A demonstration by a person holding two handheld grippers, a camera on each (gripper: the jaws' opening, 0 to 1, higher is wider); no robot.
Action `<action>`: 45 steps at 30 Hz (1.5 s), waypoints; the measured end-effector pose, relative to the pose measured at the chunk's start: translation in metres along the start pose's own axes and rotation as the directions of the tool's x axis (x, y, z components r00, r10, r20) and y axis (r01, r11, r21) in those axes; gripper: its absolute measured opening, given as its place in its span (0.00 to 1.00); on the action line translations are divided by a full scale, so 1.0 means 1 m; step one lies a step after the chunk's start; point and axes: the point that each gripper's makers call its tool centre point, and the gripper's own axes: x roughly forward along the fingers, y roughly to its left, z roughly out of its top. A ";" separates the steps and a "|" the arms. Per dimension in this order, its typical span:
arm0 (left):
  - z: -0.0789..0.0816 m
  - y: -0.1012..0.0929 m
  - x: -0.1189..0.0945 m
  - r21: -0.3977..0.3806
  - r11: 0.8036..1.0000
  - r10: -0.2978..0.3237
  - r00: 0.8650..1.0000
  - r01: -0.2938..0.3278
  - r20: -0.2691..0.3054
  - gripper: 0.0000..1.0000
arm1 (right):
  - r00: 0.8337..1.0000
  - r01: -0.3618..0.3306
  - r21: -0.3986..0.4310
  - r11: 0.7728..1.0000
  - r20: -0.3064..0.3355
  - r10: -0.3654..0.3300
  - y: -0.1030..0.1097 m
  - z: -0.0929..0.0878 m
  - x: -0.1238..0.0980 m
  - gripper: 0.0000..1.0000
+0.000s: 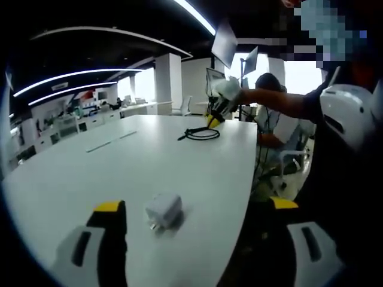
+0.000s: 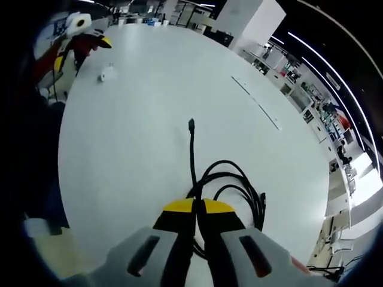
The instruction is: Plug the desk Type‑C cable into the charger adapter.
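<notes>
Lying apart, one cable (image 2: 224,179), one adapter (image 1: 163,210) (white)

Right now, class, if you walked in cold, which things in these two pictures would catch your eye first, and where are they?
In the right gripper view, the coiled black cable lies on the big white table, one plug end stretching away, with the yellow-tipped right gripper shut over the coil. In the left gripper view, the small white charger adapter sits near the table's edge, between the wide-open jaws of the left gripper.

Plain white round table (image 1: 119,173), small white boxy charger adapter (image 1: 163,209), coiled black cable (image 2: 230,185) with black plug tip, black gripper jaws capped in yellow, grey-white gripper bodies, white pillars (image 1: 167,84)
</notes>
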 end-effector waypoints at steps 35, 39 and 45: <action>-0.001 -0.005 -0.005 0.010 1.000 -0.003 1.000 0.003 -0.002 0.97 | 0.997 -0.069 -0.039 0.997 -0.024 0.068 0.039 -0.012 -0.004 0.02; -0.001 -0.006 -0.005 0.012 1.000 -0.002 1.000 0.002 -0.003 0.96 | 0.997 -0.068 -0.040 0.997 -0.026 0.067 0.044 -0.012 -0.005 0.02; -0.001 -0.007 -0.005 0.013 1.000 -0.001 1.000 0.001 -0.003 0.96 | 0.997 -0.075 -0.046 0.996 -0.031 0.074 0.054 -0.014 -0.007 0.02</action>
